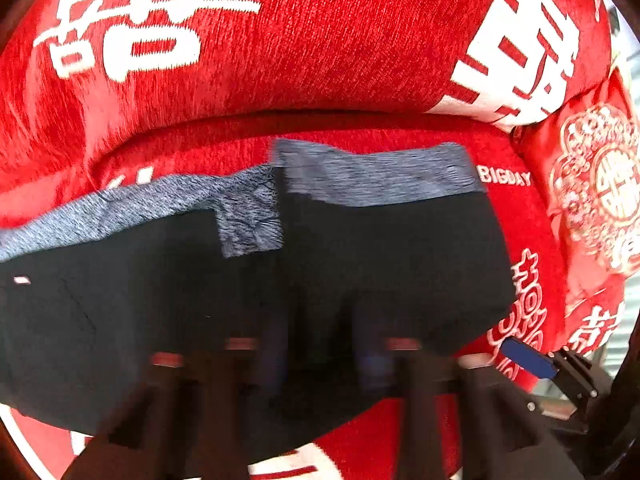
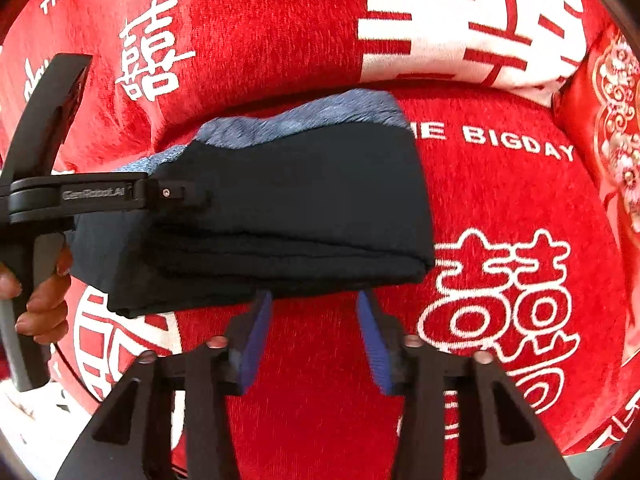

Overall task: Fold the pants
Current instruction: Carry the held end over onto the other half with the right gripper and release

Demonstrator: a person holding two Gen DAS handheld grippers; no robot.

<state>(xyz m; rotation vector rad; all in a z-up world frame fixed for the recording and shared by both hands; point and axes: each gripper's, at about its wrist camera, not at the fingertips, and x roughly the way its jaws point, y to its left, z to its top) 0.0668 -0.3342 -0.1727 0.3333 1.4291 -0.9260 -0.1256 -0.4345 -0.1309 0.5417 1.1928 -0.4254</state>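
Red sofa cover, white characters and "THE BIGDAY" print; folded pants lay on the seat.
Pants were dark navy with a grey heathered waistband, stacked in layers, waistband toward the backrest, fold edge facing the right wrist camera. Right gripper was spread apart, blue pads empty, tips just at the near edge of the pants, not gripping. Left gripper reached in from the left over the top of the stack; in its own view the fingers were motion-blurred against the dark cloth, so cannot tell whether it was clenched or released. A hand held its handle. Red embroidered cushion sat at the right end of the seat.
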